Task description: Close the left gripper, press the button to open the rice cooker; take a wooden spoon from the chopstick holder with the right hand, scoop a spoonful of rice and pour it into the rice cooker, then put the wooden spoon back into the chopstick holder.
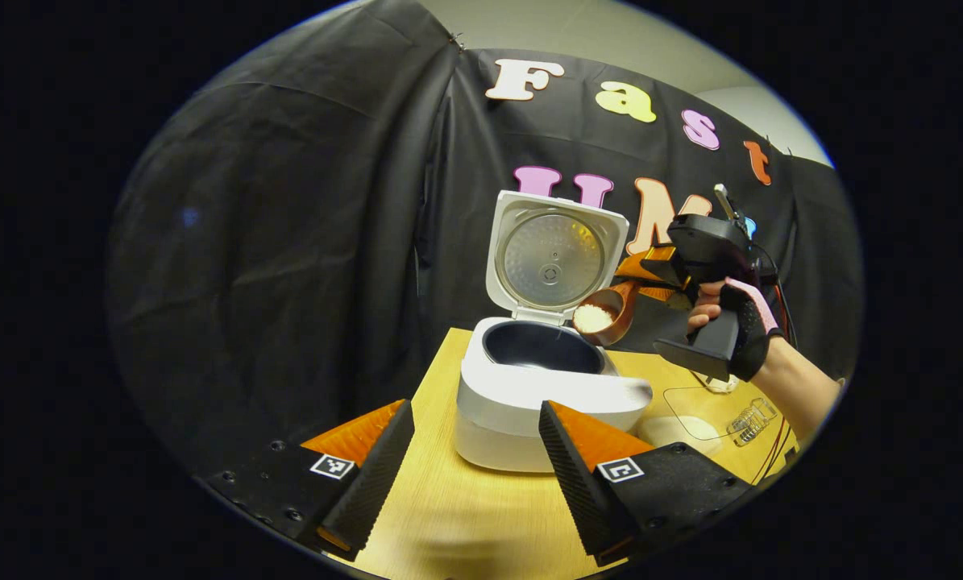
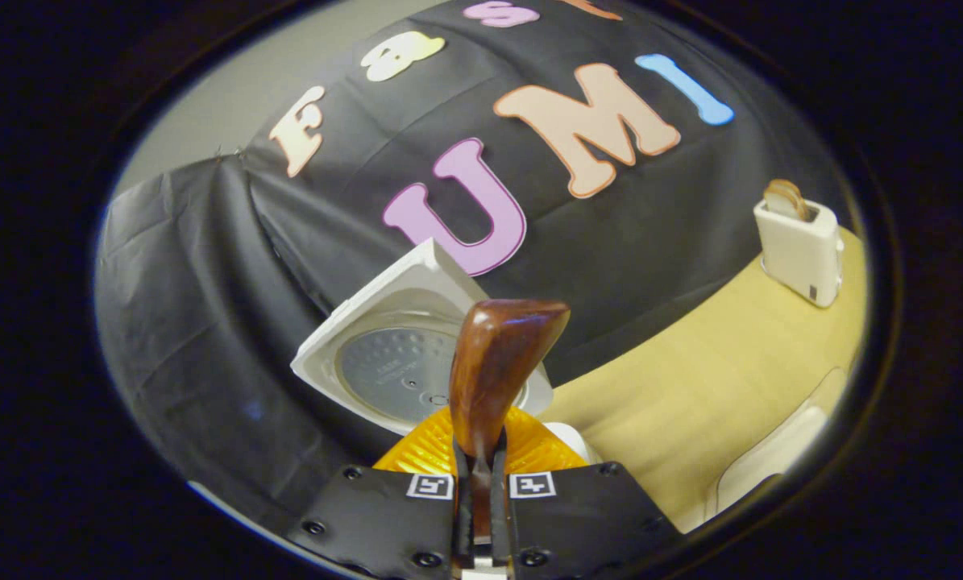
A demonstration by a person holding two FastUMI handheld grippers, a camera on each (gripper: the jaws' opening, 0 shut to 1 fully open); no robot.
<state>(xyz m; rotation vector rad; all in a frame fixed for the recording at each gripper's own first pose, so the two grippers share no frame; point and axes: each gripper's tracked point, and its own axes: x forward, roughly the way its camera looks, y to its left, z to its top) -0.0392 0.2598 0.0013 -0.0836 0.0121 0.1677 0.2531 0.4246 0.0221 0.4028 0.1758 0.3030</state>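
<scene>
At centre frame a rice-laden wooden spoon (image 1: 606,310), clamped in the right claw (image 2: 479,475), is held by the open rice cooker (image 1: 541,379); tipping is called for next. The left claw (image 1: 475,475) is spread apart.

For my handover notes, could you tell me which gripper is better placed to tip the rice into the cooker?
Right. The right gripper is shut on the wooden spoon, loaded with rice beside the open rice cooker; the left gripper is open, holding nothing.

Both views near, sharing rice cooker (image 1: 541,379) lid (image 2: 417,354)
</scene>
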